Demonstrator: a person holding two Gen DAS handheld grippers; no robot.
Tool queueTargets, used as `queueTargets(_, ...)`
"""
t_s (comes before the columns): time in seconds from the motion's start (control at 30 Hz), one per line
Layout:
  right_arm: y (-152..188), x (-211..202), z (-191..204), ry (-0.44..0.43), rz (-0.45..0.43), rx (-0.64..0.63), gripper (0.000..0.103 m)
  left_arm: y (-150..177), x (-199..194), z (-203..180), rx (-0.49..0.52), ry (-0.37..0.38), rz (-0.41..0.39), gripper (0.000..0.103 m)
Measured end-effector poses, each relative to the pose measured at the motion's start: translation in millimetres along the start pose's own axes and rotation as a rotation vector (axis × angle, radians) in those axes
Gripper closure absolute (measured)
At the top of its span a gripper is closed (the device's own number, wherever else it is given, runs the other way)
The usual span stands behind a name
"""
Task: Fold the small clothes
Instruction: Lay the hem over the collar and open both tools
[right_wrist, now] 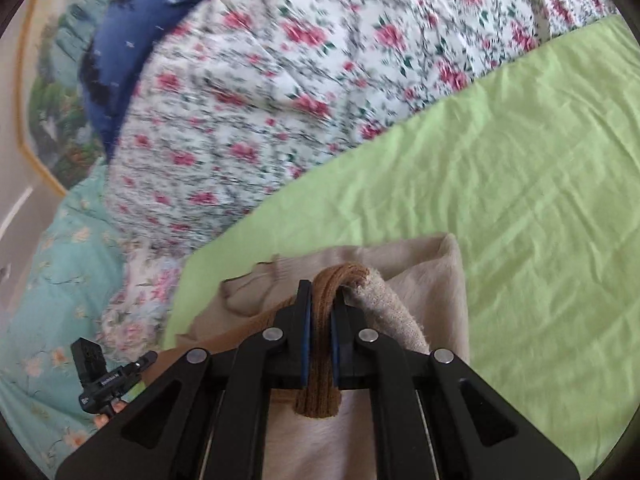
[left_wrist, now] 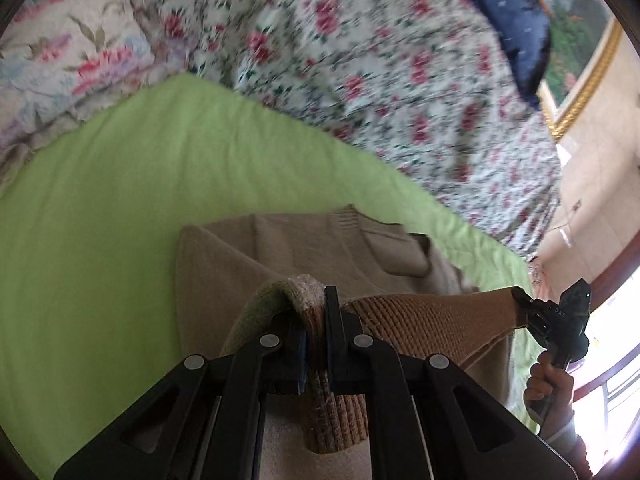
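Fold step in hand. Left gripper (left_wrist: 316, 320) clamped on sweater (left_wrist: 304, 252) hem; right gripper (right_wrist: 320, 312) clamped on same hem. Sweater partly lifted over green sheet (left_wrist: 100, 220) on bed. Next: carry hem forward evenly, lay flat, release.

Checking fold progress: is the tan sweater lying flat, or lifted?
Partly lifted. The left gripper and right gripper each pinch the tan sweater by its ribbed edge, held taut between them; the rest lies on the green sheet.
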State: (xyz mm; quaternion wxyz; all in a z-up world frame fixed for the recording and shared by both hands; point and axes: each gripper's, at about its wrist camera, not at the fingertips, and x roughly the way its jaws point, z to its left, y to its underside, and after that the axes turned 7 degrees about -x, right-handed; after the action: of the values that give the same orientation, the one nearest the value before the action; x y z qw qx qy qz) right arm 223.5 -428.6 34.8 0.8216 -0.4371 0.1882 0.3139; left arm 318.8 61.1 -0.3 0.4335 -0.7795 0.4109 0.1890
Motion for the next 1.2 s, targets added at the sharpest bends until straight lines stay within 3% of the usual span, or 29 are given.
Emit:
queueTargets(0.23, 7.7, 47.6, -18.6, 0.077, 0.117, 0.006, 0.089, 5.5, 46.6, 20.1, -0.009, -0.054, 0.077, 0.093)
queueTargets(0.27, 9.3, 44.3, -19.3, 0.074, 0.114, 0.011, 0.087, 8.0, 44.2, 19.8, -0.006, -0.05, 0.076, 0.092)
queueTargets(0.33, 12.5, 26.0, -16.5, 0.07, 0.083, 0.009, 0.069, 16.9, 31.3, 16.4, 0.004, -0.044, 0.076, 0.087)
queueTargets(0.4, 17.1, -1.8, -4.2, 0.058, 0.03, -0.031, 0.063, 33.9, 10.9, 6.2, 0.03, -0.014, 0.075, 0.078)
queueTargets(0.5, 28.0, -26.5, 25.6, -0.007, 0.011, -0.118, 0.063, 63.1, -11.8, -18.4, 0.09, 0.042, 0.095, 0.07)
queueTargets(0.57, 40.0, -22.4, 54.3, -0.078, 0.089, -0.215, 0.063, 79.9, -13.5, -41.1, 0.138, 0.09, 0.125, 0.065)
queueTargets(0.67, 60.6, 16.1, 93.6, -0.134, 0.289, -0.355, 0.063, 93.3, 3.6, -75.0, 0.208, 0.134, 0.182, 0.062)
queueTargets(0.8, 70.6, 80.4, 102.8, -0.109, 0.505, -0.436, 0.063, 82.0, 47.9, -84.8, 0.264, 0.019, 0.247, 0.063)
queueTargets(0.83, 68.0, 91.6, 97.6, -0.095, 0.52, -0.428, 0.064, 75.4, 55.6, -80.4, 0.261, -0.003, 0.255, 0.065)
queueTargets(0.9, 50.4, 114.3, 83.1, -0.077, 0.503, -0.386, 0.066, 54.0, 66.0, -63.8, 0.244, -0.028, 0.248, 0.09)
queueTargets(0.97, 30.1, 126.8, 71.4, -0.048, 0.439, -0.342, 0.066, 26.0, 71.6, -45.4, 0.207, -0.055, 0.222, 0.1)
queueTargets(1.0, 15.5, 134.6, 63.5, 0.028, 0.382, -0.328, 0.066, 11.7, 71.4, -36.0, 0.183, -0.096, 0.184, 0.099)
queueTargets(1.07, -1.1, 140.4, 49.3, 0.076, 0.303, -0.263, 0.066, -13.9, 70.3, -17.2, 0.139, -0.208, 0.108, 0.103)
queueTargets(1.2, -15.8, 120.1, 39.6, 0.126, 0.152, -0.153, 0.064, -38.2, 51.1, 12.8, 0.029, -0.232, 0.038, 0.102)
